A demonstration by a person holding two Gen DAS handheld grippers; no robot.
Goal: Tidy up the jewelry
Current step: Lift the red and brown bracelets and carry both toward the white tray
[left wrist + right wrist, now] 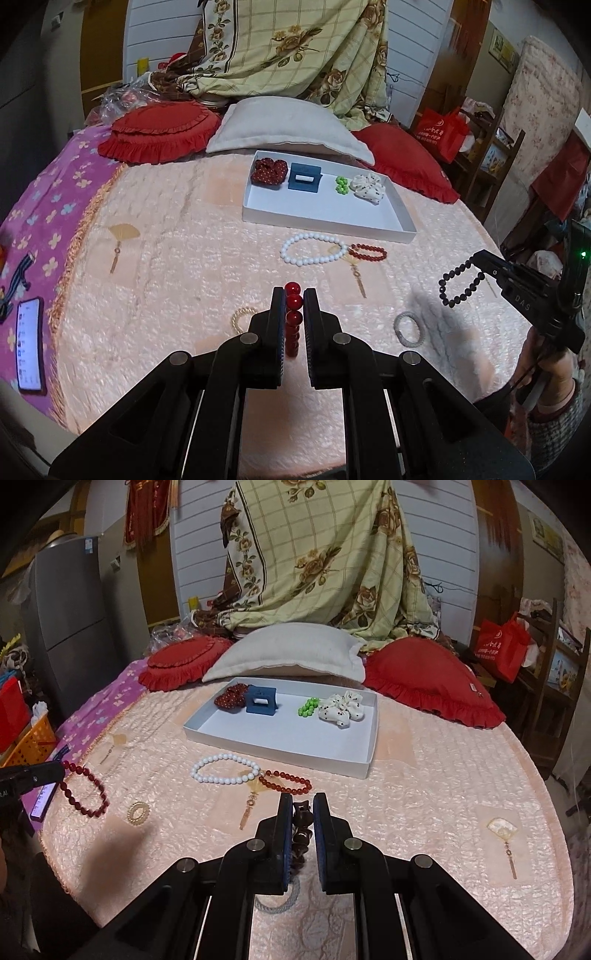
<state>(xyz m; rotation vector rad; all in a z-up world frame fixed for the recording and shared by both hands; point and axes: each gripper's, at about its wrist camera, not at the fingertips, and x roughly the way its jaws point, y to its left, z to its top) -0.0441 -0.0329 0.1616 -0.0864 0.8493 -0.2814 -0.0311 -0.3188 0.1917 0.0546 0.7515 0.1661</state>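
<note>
In the left wrist view my left gripper point(293, 295) is shut on a dark red bead bracelet point(293, 319), held above the pink bedspread. My right gripper point(301, 801) is shut on a black bead bracelet point(301, 829), which hangs as a loop point(460, 284) at the right. A white tray point(325, 219) point(280, 747) lies farther back with a red scrunchie point(269, 170), a blue hair claw point(304, 178), green beads point(341, 185) and a white scrunchie point(368, 187). On the spread lie a white bead bracelet point(314, 250), a red bracelet point(369, 253), a gold ring point(240, 317) and a silver bracelet point(408, 328).
A lit phone point(31, 343) lies on the purple blanket at the left. Red cushions point(428, 679) and a grey pillow point(288, 653) sit behind the tray. An orange basket point(31, 744) stands off the bed's left side. A person's hand point(554, 373) holds the right gripper.
</note>
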